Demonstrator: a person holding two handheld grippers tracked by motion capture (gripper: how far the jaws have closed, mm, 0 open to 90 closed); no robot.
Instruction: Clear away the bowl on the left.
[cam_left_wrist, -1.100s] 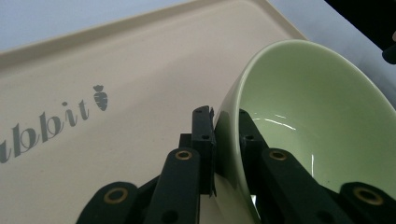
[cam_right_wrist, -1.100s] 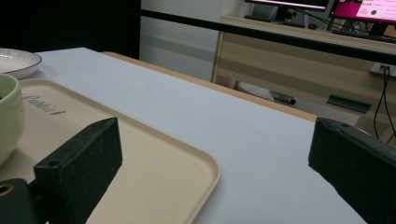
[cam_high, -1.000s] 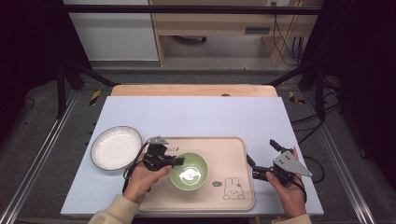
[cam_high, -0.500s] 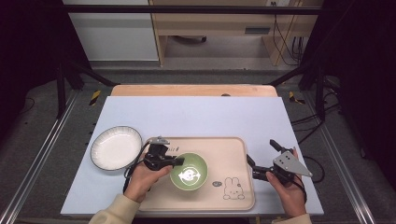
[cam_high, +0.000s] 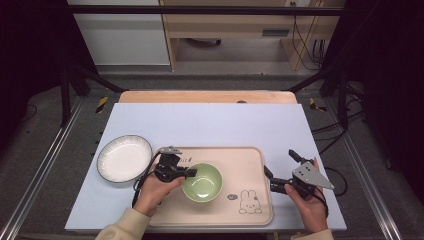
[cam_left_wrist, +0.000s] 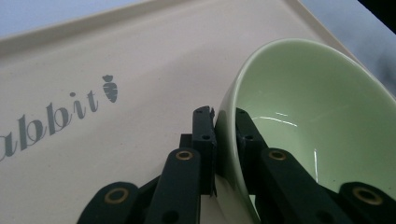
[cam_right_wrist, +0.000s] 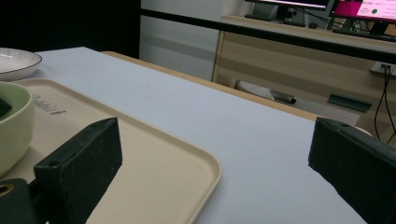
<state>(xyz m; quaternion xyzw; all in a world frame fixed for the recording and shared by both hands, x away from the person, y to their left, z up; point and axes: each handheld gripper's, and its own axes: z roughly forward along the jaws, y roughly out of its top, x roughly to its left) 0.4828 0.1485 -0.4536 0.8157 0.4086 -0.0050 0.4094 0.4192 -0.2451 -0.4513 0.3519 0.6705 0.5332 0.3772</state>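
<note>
A pale green bowl (cam_high: 202, 182) stands on a beige tray (cam_high: 250, 162) printed with a rabbit and a carrot. My left gripper (cam_high: 191, 172) is shut on the bowl's left rim. In the left gripper view one jaw lies outside the bowl (cam_left_wrist: 299, 116) and one inside, pinching the wall, so the left gripper (cam_left_wrist: 225, 122) holds it. My right gripper (cam_high: 280, 167) is open beside the tray's right edge, one jaw over the tray's rim and one over the table. In the right gripper view the right gripper (cam_right_wrist: 215, 154) has wide-apart jaws with nothing between them, and the bowl (cam_right_wrist: 14, 126) sits at the left.
A white plate (cam_high: 124, 158) with a dark rim lies on the pale blue table (cam_high: 210, 125) left of the tray, and the plate (cam_right_wrist: 14, 63) appears far left in the right gripper view. Beyond the table's far edge are a wooden desk, cables and a black frame.
</note>
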